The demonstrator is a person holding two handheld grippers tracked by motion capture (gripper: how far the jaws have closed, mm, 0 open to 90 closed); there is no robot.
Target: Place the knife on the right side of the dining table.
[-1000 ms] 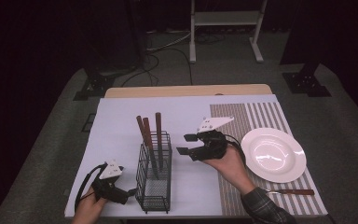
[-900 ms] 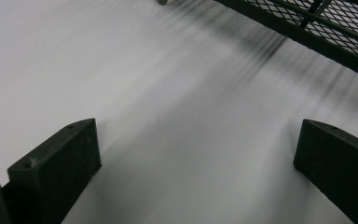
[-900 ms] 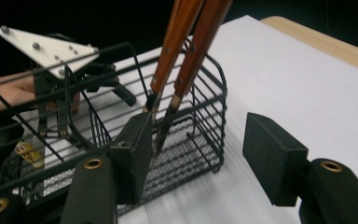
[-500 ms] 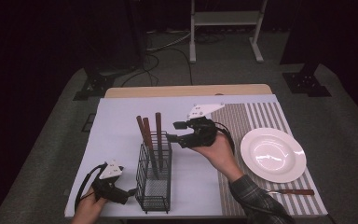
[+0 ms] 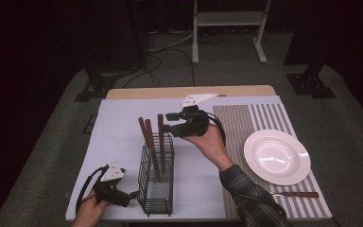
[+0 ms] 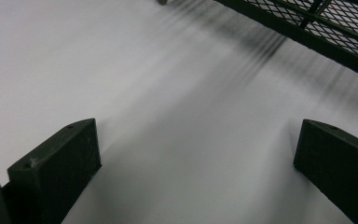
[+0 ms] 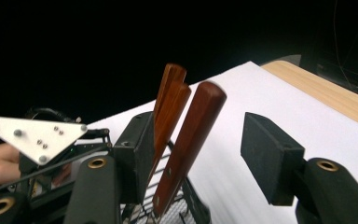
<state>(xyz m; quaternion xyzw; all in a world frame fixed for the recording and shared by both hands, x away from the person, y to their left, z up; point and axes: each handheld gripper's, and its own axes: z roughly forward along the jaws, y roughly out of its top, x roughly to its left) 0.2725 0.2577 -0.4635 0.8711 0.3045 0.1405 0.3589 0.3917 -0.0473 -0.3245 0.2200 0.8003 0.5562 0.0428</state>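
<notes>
Jaws of both grippers stand apart: the right gripper point(image 5: 168, 122) brackets a wooden handle point(image 7: 192, 140) upright in the wire basket point(image 5: 157, 179), not touching; the left gripper point(image 6: 198, 154) rests beside it on the white sheet point(image 5: 118, 137). Blades are hidden. Plate point(image 5: 277, 156) and knife point(image 5: 297, 194) lie rightward.

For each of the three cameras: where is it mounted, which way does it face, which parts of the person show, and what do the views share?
High view: fixed above the near edge, facing forward and down on the table; both forearms, left gripper and right gripper show.
Left gripper view: rides the left gripper, aimed low across the white cloth; its two black jaws stand apart.
Right gripper view: rides the right gripper, facing the wooden handles; left gripper and hand behind.
Shared: the wire basket appears in all three views.
</notes>
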